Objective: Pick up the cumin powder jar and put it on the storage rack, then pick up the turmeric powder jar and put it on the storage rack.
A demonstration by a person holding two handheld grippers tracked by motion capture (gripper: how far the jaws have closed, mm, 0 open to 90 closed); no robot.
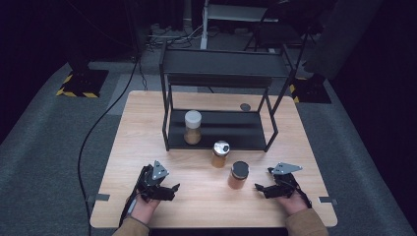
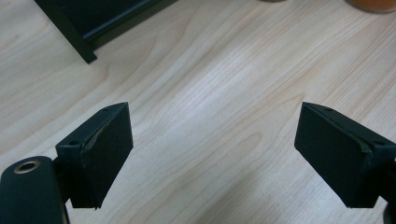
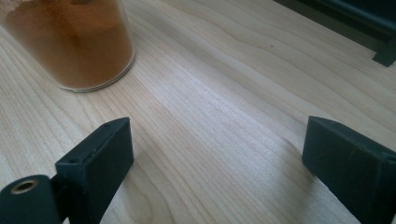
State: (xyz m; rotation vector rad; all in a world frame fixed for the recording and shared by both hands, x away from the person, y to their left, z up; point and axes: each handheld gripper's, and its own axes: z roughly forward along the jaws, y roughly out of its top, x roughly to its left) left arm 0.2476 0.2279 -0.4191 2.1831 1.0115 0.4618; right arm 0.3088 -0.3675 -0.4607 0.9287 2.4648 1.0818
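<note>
Three jars of brown powder are in the high view. One with a white lid (image 1: 192,127) stands on the lower shelf of the black rack (image 1: 221,64). A silver-lidded jar (image 1: 220,154) stands on the table just in front of the rack. A black-lidded jar (image 1: 239,175) stands nearer me, and its glass base (image 3: 74,42) shows at the upper left of the right gripper view. My left gripper (image 1: 169,189) rests open near the front edge, left of the jars. My right gripper (image 1: 260,189) is open, just right of the black-lidded jar. Both hold nothing.
The wooden table (image 1: 147,123) carries a small dark round disc (image 1: 245,106) behind the rack. A rack foot (image 2: 84,49) shows at the top left of the left gripper view. A black cable (image 1: 98,128) runs off the table's left side.
</note>
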